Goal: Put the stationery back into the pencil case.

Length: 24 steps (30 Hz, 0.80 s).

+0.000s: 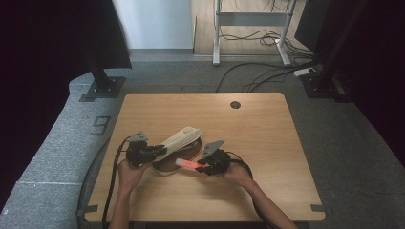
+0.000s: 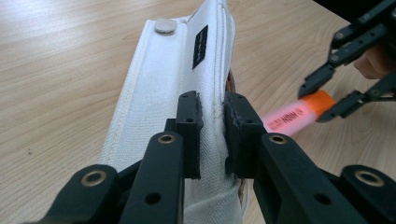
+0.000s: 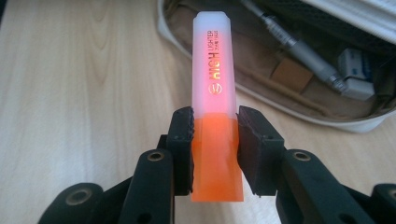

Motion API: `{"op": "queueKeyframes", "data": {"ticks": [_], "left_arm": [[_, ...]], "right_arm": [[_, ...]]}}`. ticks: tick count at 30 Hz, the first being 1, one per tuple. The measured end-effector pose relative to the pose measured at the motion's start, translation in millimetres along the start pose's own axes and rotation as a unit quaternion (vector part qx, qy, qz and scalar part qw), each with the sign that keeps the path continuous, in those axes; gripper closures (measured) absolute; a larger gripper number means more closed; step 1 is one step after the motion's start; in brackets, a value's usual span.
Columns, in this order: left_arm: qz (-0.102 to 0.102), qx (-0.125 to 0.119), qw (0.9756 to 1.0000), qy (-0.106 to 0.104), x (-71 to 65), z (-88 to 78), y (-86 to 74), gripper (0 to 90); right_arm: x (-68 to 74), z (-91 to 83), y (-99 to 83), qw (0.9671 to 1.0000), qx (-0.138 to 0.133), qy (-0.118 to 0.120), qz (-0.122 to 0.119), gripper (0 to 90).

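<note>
Canvas, off-white and soft, makes up the pencil case, the biggest of the things in hand: its flap is lifted and pinched at the seam edge by the left gripper, whose jaws are closed nearly all the way on the thin cloth. Such fabric likely sags and folds, so a hold on the stitched rim, as here, seems the firmest place; it looks light but floppy. Just ahead of the right gripper lies the open body of the case, with a grey pen and a small white eraser inside it. Smaller still is the orange highlighter, clamped by its orange end between the right gripper's jaws, with its translucent cap pointing away toward the case mouth. It is probably stiff, light plastic with smooth flat sides that could slip or swivel if squeezed off-centre; the flat faces give the pads a fair seat. Beneath both grippers the wooden table is pale, level and smooth, with a cable hole at the far edge. Beyond it lie grey carpet, dark curtains and loose cables near a desk frame.
</note>
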<state>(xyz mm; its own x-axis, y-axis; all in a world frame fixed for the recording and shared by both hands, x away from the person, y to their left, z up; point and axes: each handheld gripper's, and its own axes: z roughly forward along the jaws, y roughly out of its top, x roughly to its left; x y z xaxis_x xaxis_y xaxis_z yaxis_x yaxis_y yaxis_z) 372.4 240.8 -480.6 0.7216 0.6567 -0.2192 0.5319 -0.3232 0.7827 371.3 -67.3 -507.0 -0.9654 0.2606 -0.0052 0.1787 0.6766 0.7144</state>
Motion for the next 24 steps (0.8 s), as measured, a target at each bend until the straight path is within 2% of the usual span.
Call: {"op": "queueKeyframes", "data": {"ticks": [8,16,24], "left_arm": [[0.0,0.0,1.0,-0.001,-0.7,0.3,0.5,77.0],[0.001,0.002,1.0,-0.004,-1.3,1.3,0.9,76.8],[0.001,0.003,1.0,-0.004,-1.5,1.4,1.0,76.8]], "right_arm": [[-7.6,17.8,18.7,0.9997,0.018,-0.012,-0.006,66.2],[-12.1,42.0,33.4,0.9992,0.035,-0.012,-0.017,66.2],[-13.1,60.7,45.2,0.9986,0.04,-0.009,-0.033,66.1]]}}
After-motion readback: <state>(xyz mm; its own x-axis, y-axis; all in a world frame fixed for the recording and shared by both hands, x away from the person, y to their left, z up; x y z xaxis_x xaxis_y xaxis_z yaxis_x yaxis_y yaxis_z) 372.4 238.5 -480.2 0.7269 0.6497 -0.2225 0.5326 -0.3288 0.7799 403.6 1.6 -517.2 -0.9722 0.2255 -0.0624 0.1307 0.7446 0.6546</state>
